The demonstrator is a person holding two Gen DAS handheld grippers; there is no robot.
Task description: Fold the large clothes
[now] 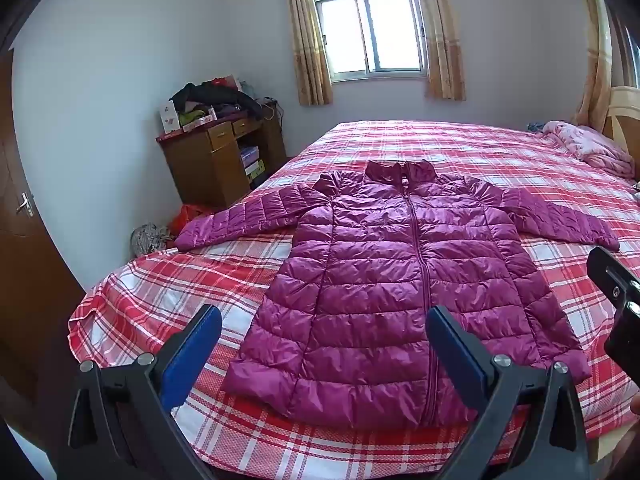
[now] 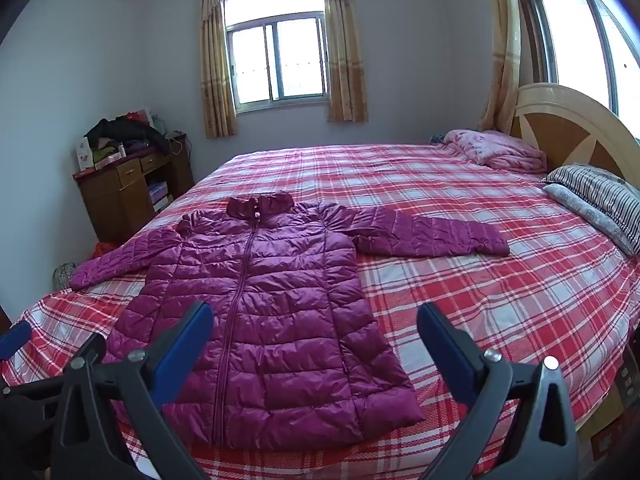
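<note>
A magenta quilted puffer jacket (image 1: 400, 288) (image 2: 264, 320) lies flat and zipped on the red plaid bed (image 1: 168, 280) (image 2: 480, 288), front up, collar far, hem near, both sleeves spread out sideways. My left gripper (image 1: 324, 320) hovers open above the hem, slightly left of the zip, nothing between its blue pads. My right gripper (image 2: 316, 316) also stands open above the jacket's lower right side, holding nothing. The right gripper's black body (image 1: 616, 300) shows at the right edge of the left wrist view. A blue pad of the left gripper (image 2: 14, 338) shows at the left edge of the right wrist view.
A wooden desk (image 1: 216, 164) (image 2: 124, 196) piled with clothes stands by the bed's far left corner. A pink blanket (image 2: 496, 152) and striped pillows (image 2: 600, 200) lie by the headboard (image 2: 568, 128) on the right. A door (image 1: 20, 208) is at far left. Bags (image 1: 188, 216) lie on the floor.
</note>
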